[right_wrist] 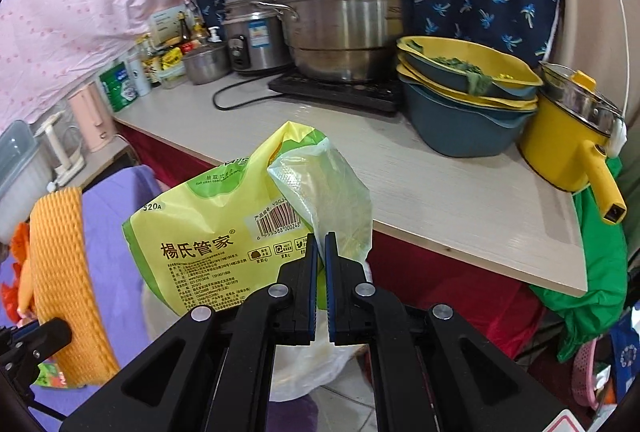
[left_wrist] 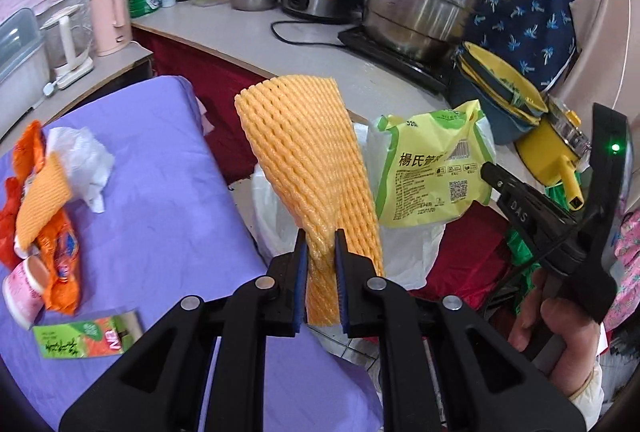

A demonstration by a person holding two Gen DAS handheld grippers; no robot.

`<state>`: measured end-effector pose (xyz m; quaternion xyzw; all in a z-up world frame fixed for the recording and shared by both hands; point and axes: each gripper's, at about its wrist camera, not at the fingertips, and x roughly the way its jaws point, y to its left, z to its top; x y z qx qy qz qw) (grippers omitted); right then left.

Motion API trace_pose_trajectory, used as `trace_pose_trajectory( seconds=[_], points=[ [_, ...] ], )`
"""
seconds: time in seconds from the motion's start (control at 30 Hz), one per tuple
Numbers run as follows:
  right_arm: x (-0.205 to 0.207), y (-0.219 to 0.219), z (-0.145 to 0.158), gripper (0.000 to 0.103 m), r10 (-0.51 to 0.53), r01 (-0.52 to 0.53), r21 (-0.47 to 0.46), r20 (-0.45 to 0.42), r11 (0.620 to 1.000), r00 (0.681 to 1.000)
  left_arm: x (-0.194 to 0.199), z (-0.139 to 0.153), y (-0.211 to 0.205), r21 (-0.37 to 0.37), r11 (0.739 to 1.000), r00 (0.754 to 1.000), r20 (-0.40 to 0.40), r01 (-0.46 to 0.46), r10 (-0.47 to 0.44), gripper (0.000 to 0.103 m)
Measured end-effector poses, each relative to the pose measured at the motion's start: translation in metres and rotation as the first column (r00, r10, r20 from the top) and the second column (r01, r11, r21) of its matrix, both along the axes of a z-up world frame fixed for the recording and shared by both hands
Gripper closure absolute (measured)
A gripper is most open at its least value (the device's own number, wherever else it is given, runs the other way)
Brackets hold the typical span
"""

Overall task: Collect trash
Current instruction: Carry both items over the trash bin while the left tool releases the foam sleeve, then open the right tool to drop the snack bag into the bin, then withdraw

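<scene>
left wrist: jaws clamp foam net (long axis upright); right jaws pinch green wrapper.

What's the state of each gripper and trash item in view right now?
left hand-held gripper: shut on orange foam net, held upright
right hand-held gripper: shut on yellow-green wrapper, held in the air
white bag: below both items
crumpled tissue: lying on purple cloth
green packet: flat on purple cloth
</scene>
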<state>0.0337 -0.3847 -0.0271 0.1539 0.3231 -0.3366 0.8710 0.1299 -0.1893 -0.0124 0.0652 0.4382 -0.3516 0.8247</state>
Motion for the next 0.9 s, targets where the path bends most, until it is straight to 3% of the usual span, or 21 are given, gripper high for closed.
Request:
trace_pose_trajectory(
  seconds=[0.37,0.53,0.67,0.83,0.9],
  points=[
    [0.003,-0.017,-0.027,0.098,-0.053,0.054,0.001,-0.054,0.999,0.997,0.023,-0.047,-0.052,0.029,0.995,0.993,-0.081,0.091,-0.088,0.086],
    [0.008,-0.014,-0.029,0.097,-0.042,0.042,-0.001,-0.059,0.999,0.997,0.032,-0.054,-0.042,0.013,0.999,0.995,-0.091,0.046,-0.044,0.061],
    [0.016,-0.010,-0.030,0.092,-0.024,0.025,0.004,-0.054,1.000,0.998,0.033,-0.048,-0.033,0.009,1.000,0.998,-0.055,0.008,-0.007,0.041],
    [0.026,0.000,-0.029,0.088,0.010,-0.009,0.014,-0.041,1.000,0.999,0.035,-0.040,-0.020,0.007,0.999,0.999,-0.026,-0.032,0.032,0.036],
    [0.029,0.005,-0.028,0.072,0.022,-0.022,0.014,-0.033,1.000,0.999,0.036,-0.039,-0.015,0.005,0.999,0.999,-0.020,-0.049,0.050,0.034]
  ],
)
